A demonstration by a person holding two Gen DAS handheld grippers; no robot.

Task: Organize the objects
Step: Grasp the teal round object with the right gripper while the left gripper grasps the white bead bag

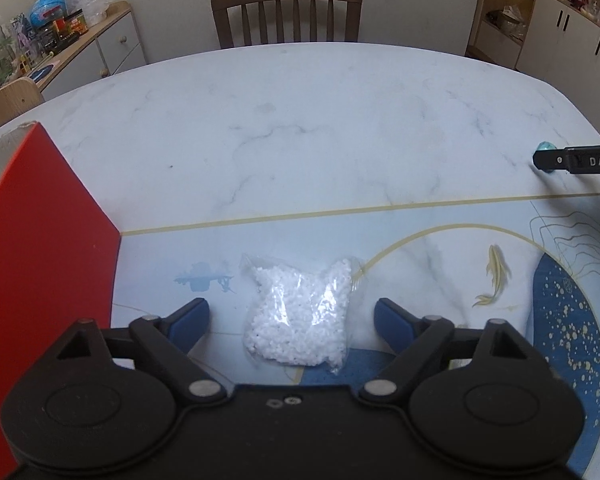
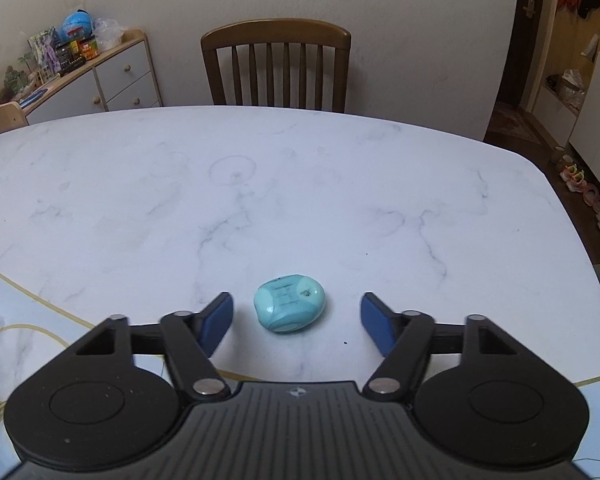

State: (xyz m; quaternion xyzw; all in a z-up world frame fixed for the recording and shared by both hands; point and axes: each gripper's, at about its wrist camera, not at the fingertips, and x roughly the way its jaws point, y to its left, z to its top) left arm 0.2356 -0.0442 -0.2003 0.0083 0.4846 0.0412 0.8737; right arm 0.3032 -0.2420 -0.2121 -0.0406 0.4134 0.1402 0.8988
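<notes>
A clear plastic bag of white granules (image 1: 298,314) lies on the patterned mat (image 1: 440,264), between the blue pads of my left gripper (image 1: 292,314), which is open around it without touching. A small turquoise pebble-shaped object (image 2: 289,305) rests on the marble table (image 2: 260,184), between the spread fingers of my right gripper (image 2: 296,320), also open. In the left wrist view the right gripper's finger (image 1: 576,159) shows at the right edge with the turquoise object (image 1: 546,148) just behind its tip.
A red box wall (image 1: 40,264) stands close on the left of the left gripper. A wooden chair (image 2: 276,68) sits at the table's far edge. A cluttered sideboard (image 2: 80,68) is at back left, shoes (image 2: 592,200) on the floor at right.
</notes>
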